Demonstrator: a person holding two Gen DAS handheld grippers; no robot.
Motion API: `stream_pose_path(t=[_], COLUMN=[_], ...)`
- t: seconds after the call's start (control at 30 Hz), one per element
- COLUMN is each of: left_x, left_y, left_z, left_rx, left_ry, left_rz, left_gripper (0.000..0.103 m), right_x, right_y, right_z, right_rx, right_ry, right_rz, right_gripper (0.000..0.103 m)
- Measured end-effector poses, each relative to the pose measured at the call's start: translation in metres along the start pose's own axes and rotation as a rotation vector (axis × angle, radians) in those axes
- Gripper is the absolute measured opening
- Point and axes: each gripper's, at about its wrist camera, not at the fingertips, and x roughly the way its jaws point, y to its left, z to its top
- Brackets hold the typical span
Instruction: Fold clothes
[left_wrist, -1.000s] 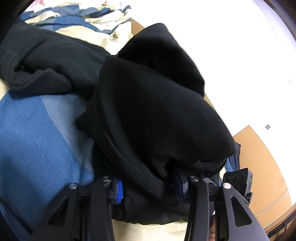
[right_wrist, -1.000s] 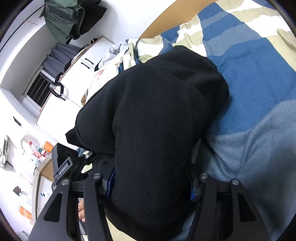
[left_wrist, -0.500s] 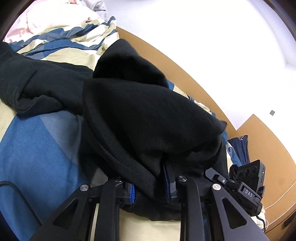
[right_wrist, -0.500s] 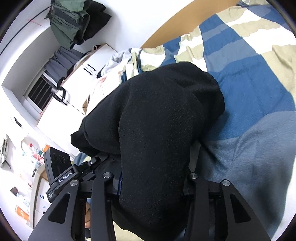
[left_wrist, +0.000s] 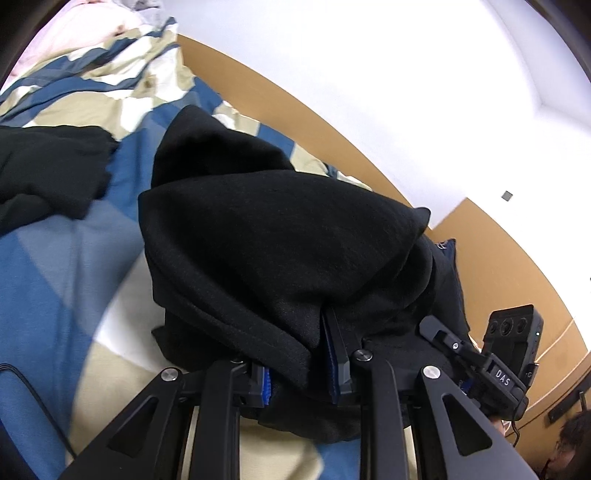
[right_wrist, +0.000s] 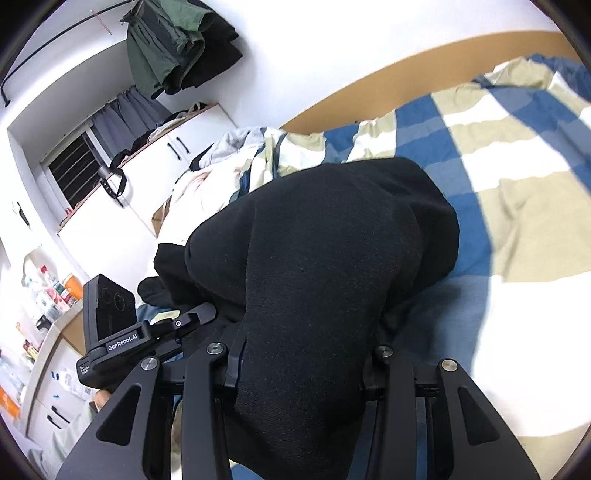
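Left wrist view: the left gripper (left_wrist: 301, 365) has its two fingers drawn narrow on a thick fold of a black fleece garment (left_wrist: 280, 240). The blue ribbed pads (left_wrist: 330, 363) press into the cloth from both sides. The jaws have just been closing, with the fleece between them. The garment bunches up over the fingers and drapes forward, lifted above the blue, beige and white checked bedspread (left_wrist: 55, 266). More black cloth (left_wrist: 48, 166) lies spread on the bed at the far left. A brown wooden bed frame (left_wrist: 295, 110) runs behind, under a white wall.

From the right wrist, the right gripper (right_wrist: 303, 365) clamps a fatter bundle of the same black garment (right_wrist: 325, 266), jaws set moderately apart with the fabric filling the gap; they too have just been closing on it. The fleece mounds up in front of the camera and hangs down past the fingers. The checked bedspread (right_wrist: 498, 184) stretches to the right. To the left stand white cupboards (right_wrist: 110, 221), a window with dark bars (right_wrist: 70, 166) and dark green clothes (right_wrist: 166, 51) hanging from a rail. The other gripper's camera block (right_wrist: 107, 306) shows just beside the bundle.
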Motion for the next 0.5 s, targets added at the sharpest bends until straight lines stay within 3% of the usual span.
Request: stream_pose_path(t=[0.27, 0.47, 0.5], left_x=[0.049, 0.111, 0.074], left_y=[-0.057, -0.149, -0.116], left_z=[0.003, -0.009, -0.015], left_rx=[0.055, 0.144, 0.162], left_ry=[0.056, 0.143, 0.164], left_rz=[-0.069, -0.245, -0.272], left_gripper=[0.022, 0.022, 0.022], right_x=[-0.050, -0.124, -0.144], right_y=[-0.016, -0.043, -0.051], right_z=[0.007, 0.013, 0.012], right_rx=[0.031, 0.035, 0.036], right_ry=[-0.099, -0.232, -0.264], right_rz=[-0.053, -0.100, -0.126], right_gripper=[0.040, 0.040, 0.040])
